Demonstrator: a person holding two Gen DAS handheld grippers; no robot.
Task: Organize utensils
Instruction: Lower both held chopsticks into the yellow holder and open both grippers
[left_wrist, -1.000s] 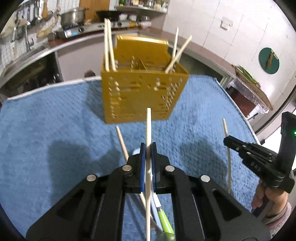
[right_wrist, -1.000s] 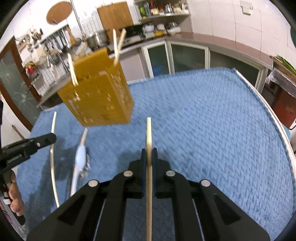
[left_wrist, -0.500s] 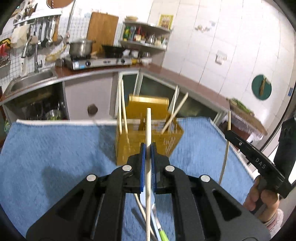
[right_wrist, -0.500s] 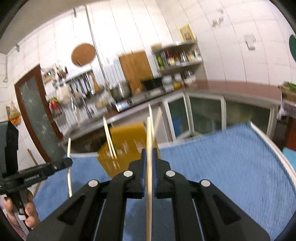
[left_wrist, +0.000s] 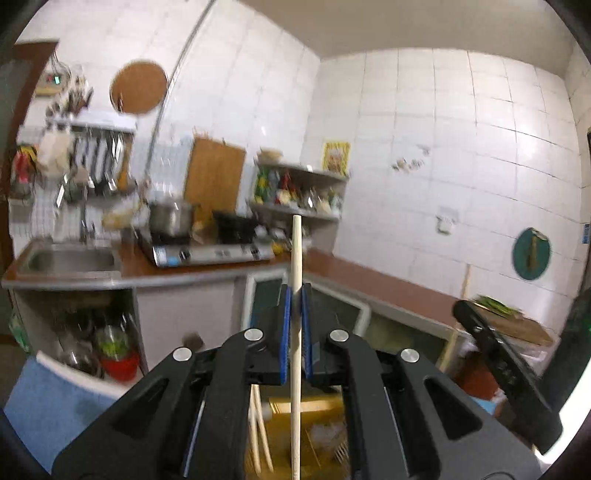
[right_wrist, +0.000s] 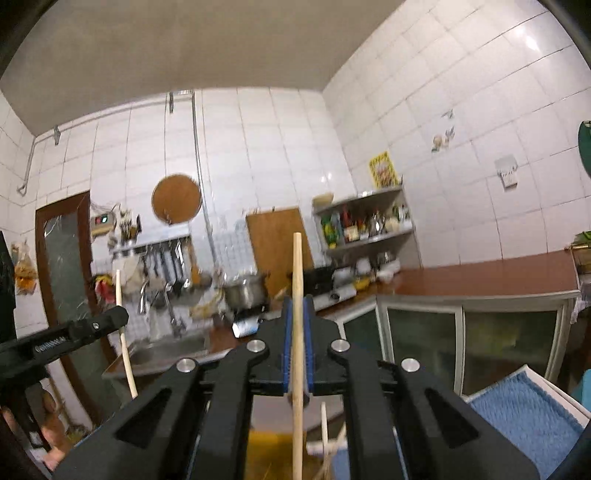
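My left gripper (left_wrist: 294, 295) is shut on a wooden chopstick (left_wrist: 296, 258) that stands upright between its blue pads. My right gripper (right_wrist: 297, 306) is shut on another wooden chopstick (right_wrist: 297, 266), also upright. The yellow perforated utensil basket (left_wrist: 317, 424) sits low under the left gripper, with other chopsticks (left_wrist: 258, 424) in it. In the right wrist view only a yellow patch of the basket (right_wrist: 266, 454) shows under the gripper. The left gripper also shows in the right wrist view (right_wrist: 110, 321), holding its chopstick (right_wrist: 123, 332). The right gripper's finger shows at the right of the left wrist view (left_wrist: 495, 354).
A blue towel (left_wrist: 48, 406) covers the table, also seen in the right wrist view (right_wrist: 524, 410). Beyond stand a kitchen counter (left_wrist: 388, 284), a sink (left_wrist: 70, 260), a stove with a pot (left_wrist: 171, 218) and a shelf of bottles (left_wrist: 299, 192).
Both grippers have tilted up with their chopsticks, from looking down at the towel to facing the kitchen wall. The basket has dropped from mid-frame to the bottom of both views.
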